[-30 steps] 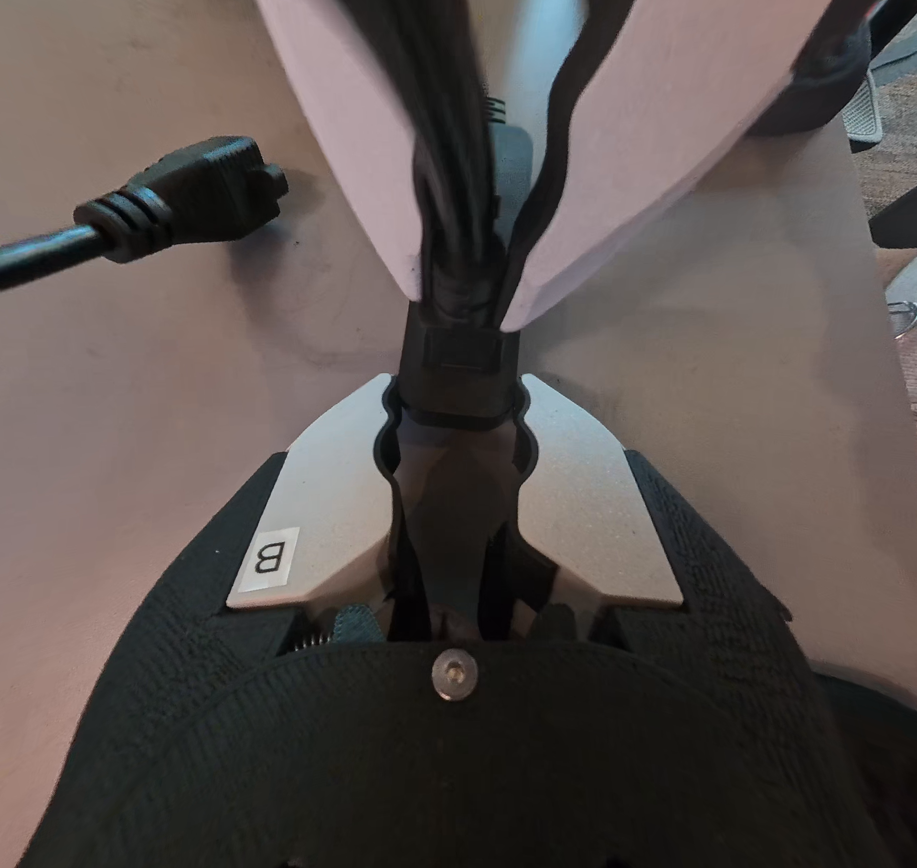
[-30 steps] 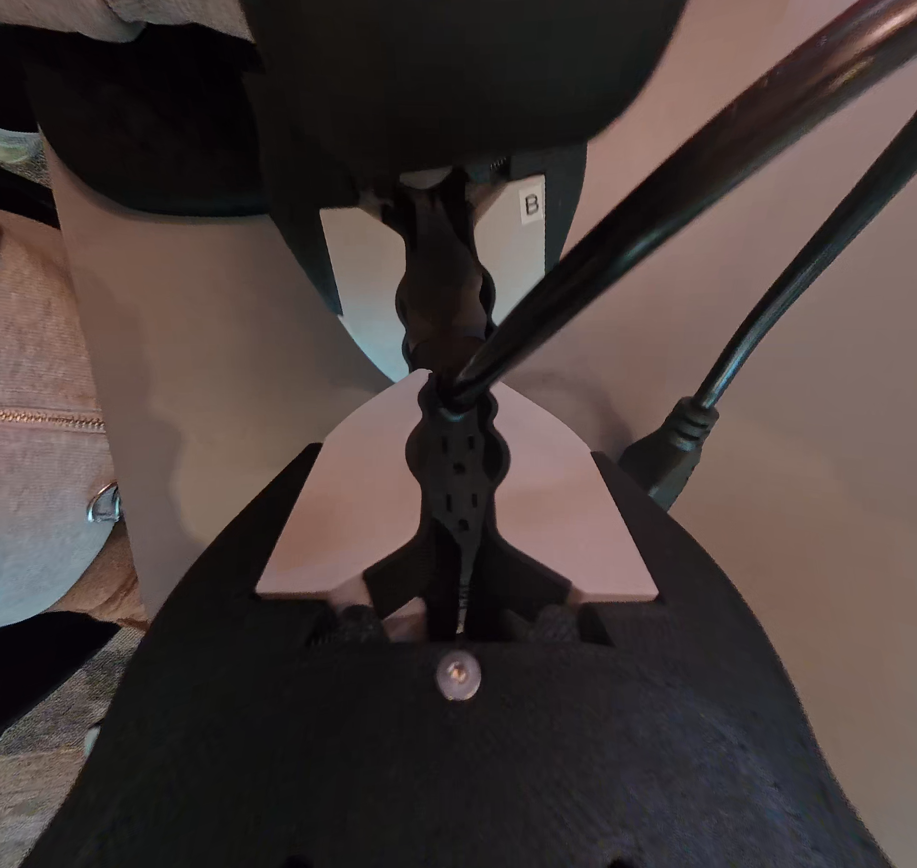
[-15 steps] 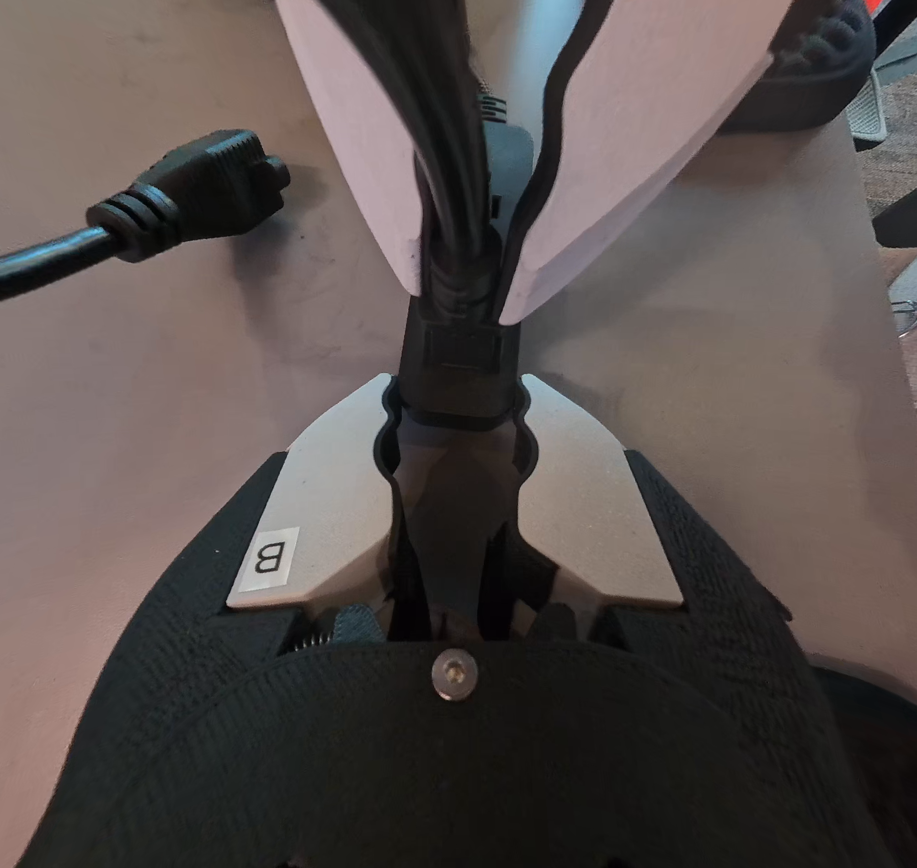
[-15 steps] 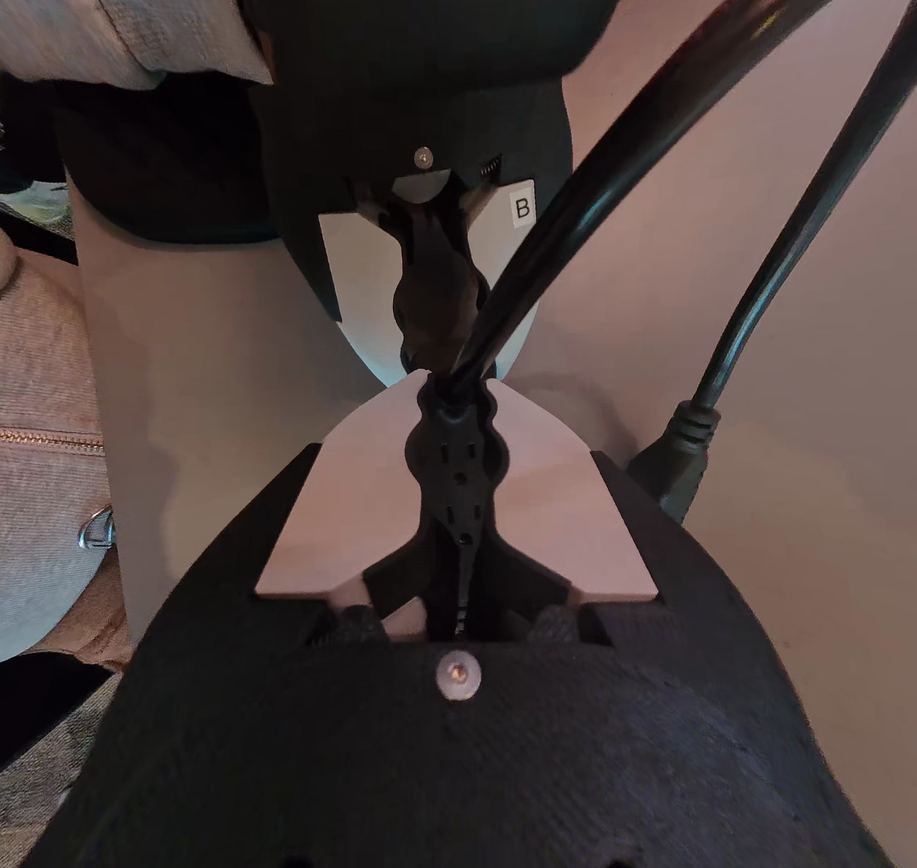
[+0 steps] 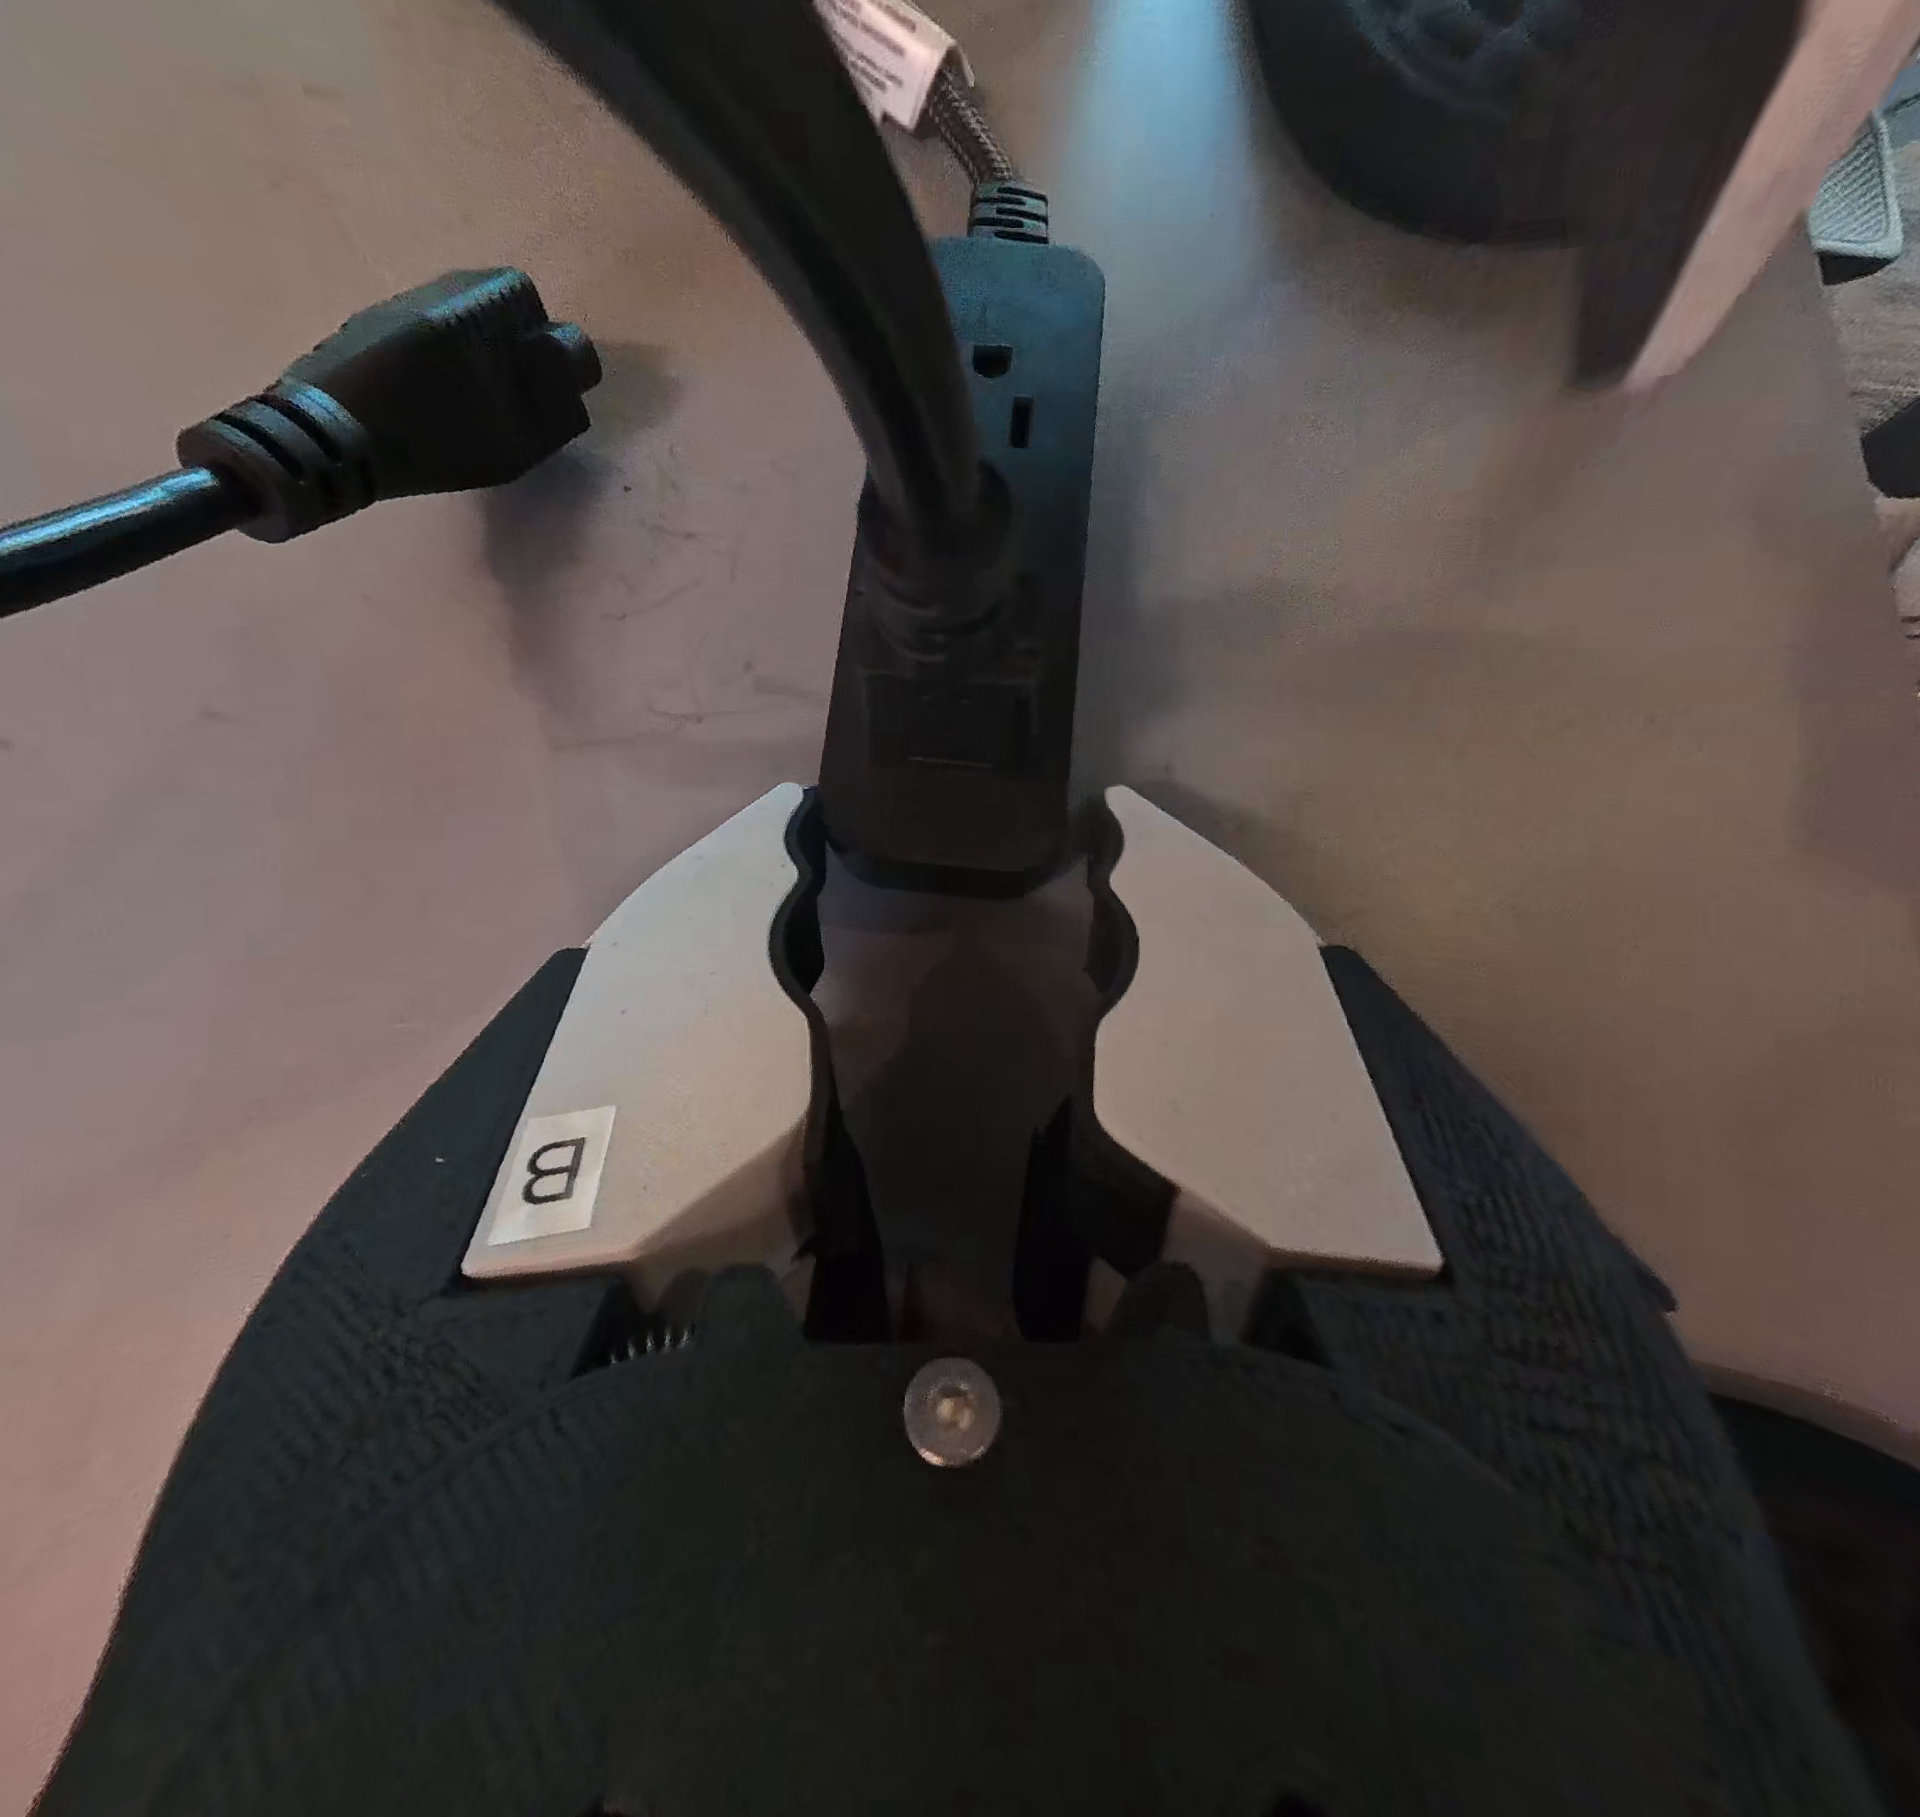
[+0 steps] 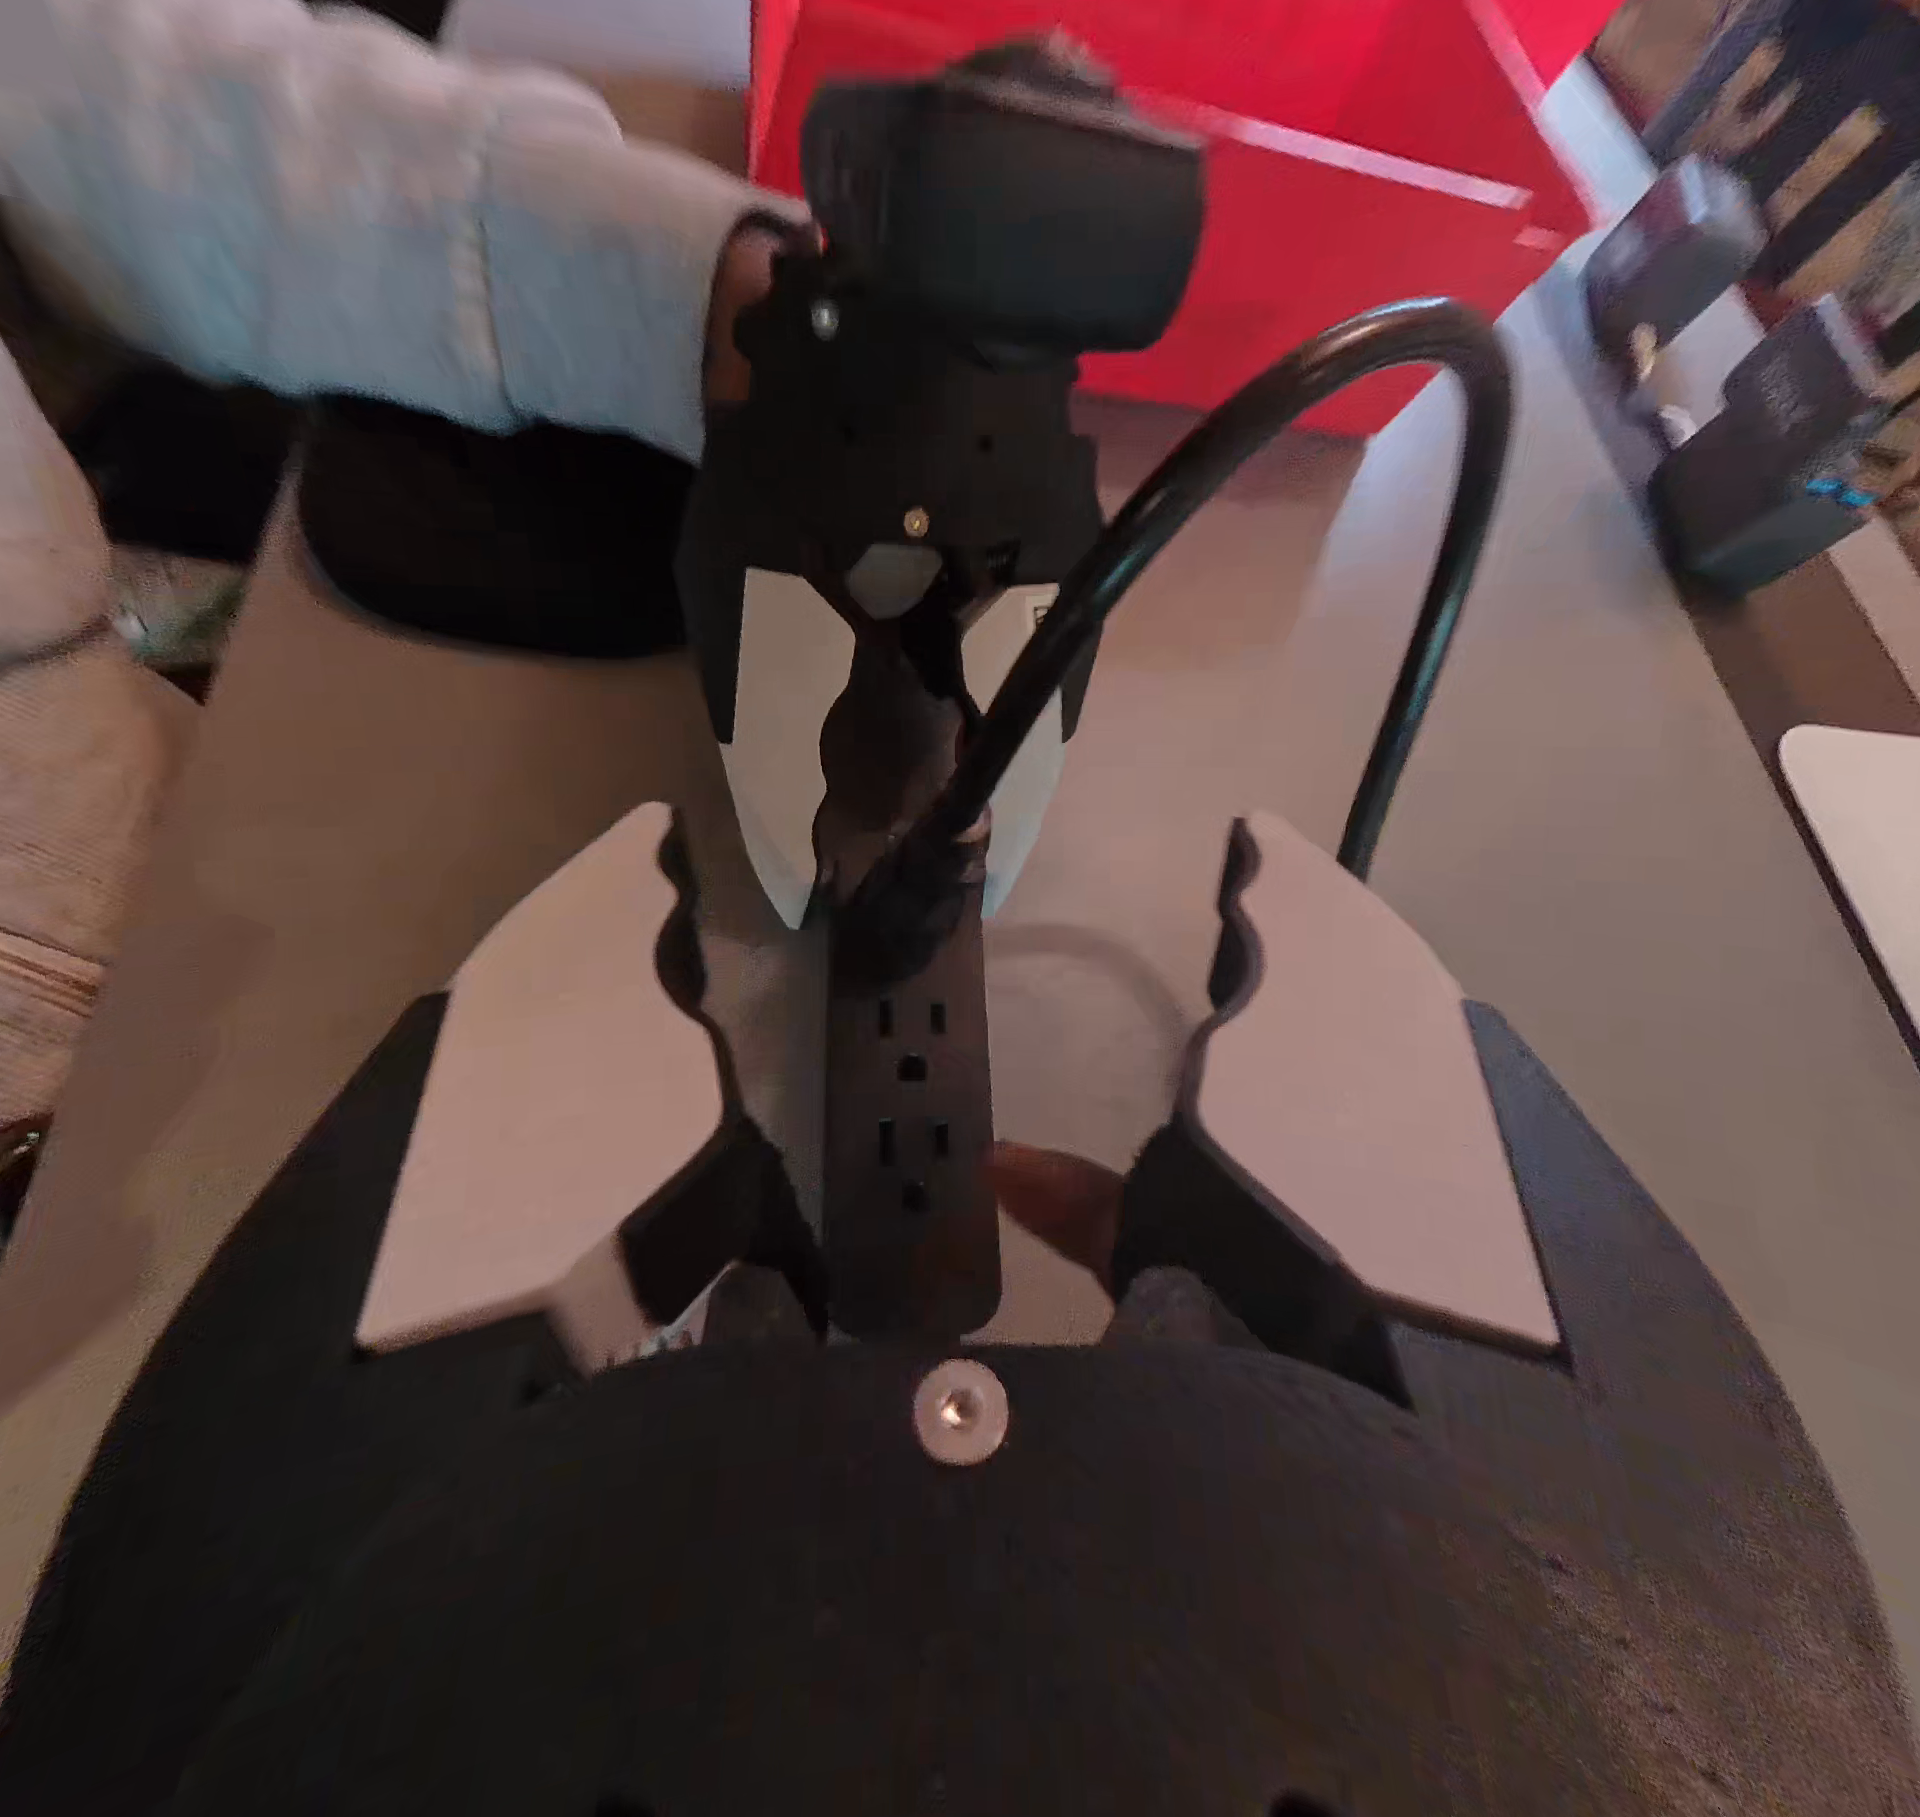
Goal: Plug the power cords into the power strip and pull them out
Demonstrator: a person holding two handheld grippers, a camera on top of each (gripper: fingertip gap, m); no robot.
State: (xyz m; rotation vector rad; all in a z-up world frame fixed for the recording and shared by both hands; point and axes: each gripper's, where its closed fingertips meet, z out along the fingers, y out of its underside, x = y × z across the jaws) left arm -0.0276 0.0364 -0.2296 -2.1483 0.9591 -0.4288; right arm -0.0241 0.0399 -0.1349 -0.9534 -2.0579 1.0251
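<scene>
The black power strip [image 5: 1023, 385] lies on the tan table [image 5: 364, 832]. My left gripper [image 5: 951, 811] is shut on its near end. A black plug [image 5: 925, 604] with a thick cord [image 5: 790, 105] sits in the strip. A second, loose plug [image 5: 447, 365] lies on the table to the left. In the right wrist view my right gripper [image 6: 951, 832] is open and empty, with one finger on each side of the strip [image 6: 909, 1092]. The left gripper [image 6: 894, 728] holds the strip's far end beside the inserted plug [image 6: 920, 900]. Its cord [image 6: 1455, 385] loops up to the right.
A red box [image 6: 1195, 105] stands beyond the table. Dark boxes [image 6: 1766, 396] and a white object [image 6: 1860, 832] are at the right. A person's light sleeve [image 6: 364, 240] reaches in from the left. The strip's braided cable with a white tag [image 5: 894, 53] runs away from it. Tip to tip, the grippers are about 9 centimetres apart.
My right gripper has let go of the plugged-in cord's plug, opened wide and drawn back along the strip. The plug stays in the strip. My left gripper still holds the strip's end.
</scene>
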